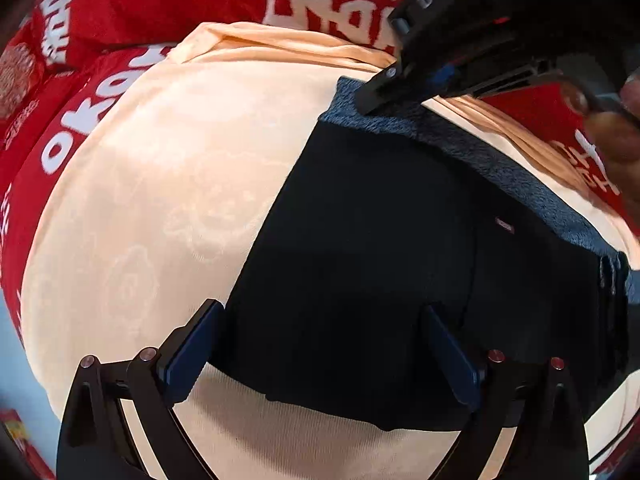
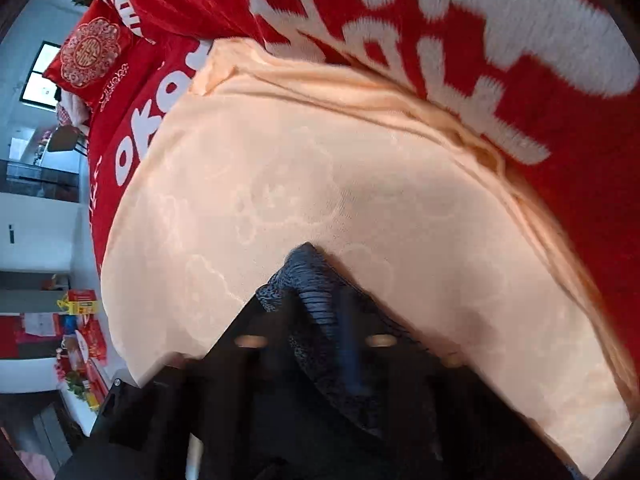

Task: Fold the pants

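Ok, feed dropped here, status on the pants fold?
Left tongs open over pants. Right tongs shut on fleecy pants edge. Peach blanket underneath, nothing blocking.

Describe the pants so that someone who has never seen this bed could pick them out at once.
Find the red blanket with big white lettering, then the peach cloth spread over it. The pants lie on that cloth: the only black garment there, edged by a fuzzy blue-grey band that the right gripper pinches.

Black pants [image 1: 360,264] between wide tongs [image 1: 320,352]
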Action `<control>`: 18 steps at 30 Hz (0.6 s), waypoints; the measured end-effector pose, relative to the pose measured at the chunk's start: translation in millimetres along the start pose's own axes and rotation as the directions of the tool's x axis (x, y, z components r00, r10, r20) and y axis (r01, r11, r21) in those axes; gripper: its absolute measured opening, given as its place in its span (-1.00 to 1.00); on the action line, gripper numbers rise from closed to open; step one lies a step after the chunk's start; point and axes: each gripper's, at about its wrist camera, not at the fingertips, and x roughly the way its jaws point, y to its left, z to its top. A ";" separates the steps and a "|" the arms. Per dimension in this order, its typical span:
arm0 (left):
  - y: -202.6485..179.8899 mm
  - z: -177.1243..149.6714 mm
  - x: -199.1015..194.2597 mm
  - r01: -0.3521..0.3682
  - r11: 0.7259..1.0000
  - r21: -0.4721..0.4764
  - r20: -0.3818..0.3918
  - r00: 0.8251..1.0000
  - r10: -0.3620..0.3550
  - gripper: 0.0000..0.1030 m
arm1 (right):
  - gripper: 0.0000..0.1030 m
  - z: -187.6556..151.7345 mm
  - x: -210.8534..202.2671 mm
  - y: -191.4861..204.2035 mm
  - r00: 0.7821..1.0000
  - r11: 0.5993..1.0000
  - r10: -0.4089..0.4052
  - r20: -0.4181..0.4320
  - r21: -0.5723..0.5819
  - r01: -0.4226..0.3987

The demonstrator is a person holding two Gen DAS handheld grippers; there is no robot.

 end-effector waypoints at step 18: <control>-8.5 7.4 0.6 -0.037 0.999 0.008 -0.007 0.999 0.037 0.96 | -0.10 -62.0 -49.9 12.1 0.983 0.985 -0.162 0.082 0.071 0.156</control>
